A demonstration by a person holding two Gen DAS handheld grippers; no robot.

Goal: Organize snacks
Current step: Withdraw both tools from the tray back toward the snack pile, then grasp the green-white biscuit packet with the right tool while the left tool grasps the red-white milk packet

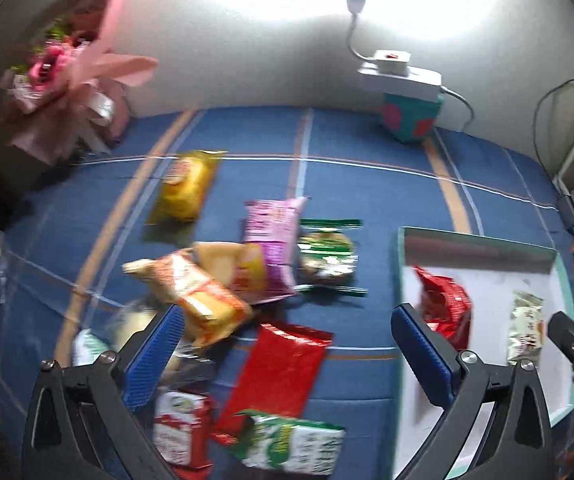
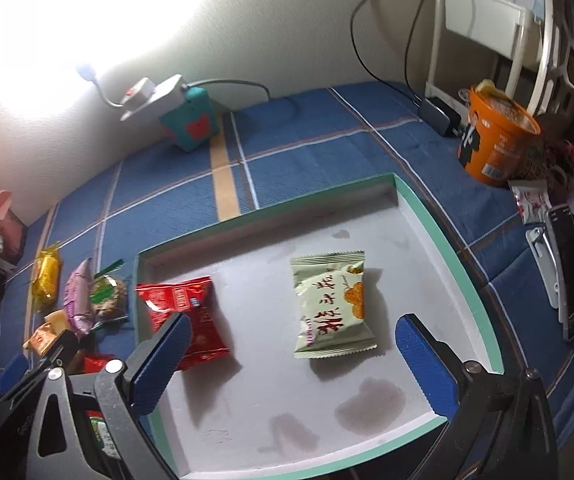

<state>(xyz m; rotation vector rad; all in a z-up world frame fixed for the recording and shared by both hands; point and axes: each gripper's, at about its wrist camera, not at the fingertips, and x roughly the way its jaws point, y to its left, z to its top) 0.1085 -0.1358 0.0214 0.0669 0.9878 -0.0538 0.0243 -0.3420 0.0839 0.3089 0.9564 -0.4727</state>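
A shallow green-rimmed tray (image 2: pixel 439 232) with a white floor holds a red packet (image 2: pixel 191 300) and a pale green packet (image 2: pixel 331 304); the tray (image 1: pixel 479 240) shows at the right in the left wrist view. My right gripper (image 2: pixel 293 336) is open and empty over the tray. My left gripper (image 1: pixel 287 330) is open and empty above a pile of loose snacks: an orange packet (image 1: pixel 203 300), a flat red packet (image 1: pixel 279 368), a pink packet (image 1: pixel 271 232), a green round packet (image 1: pixel 327 256), a yellow packet (image 1: pixel 187 184) and a green-white packet (image 1: pixel 299 444).
A blue checked cloth (image 2: pixel 307 148) covers the table. A teal box with a power strip and lamp (image 1: pixel 407 96) stands at the back wall. A pink bouquet (image 1: pixel 67 76) is back left. An orange noodle cup (image 2: pixel 495 140), a phone (image 2: pixel 571 272) and clutter sit right.
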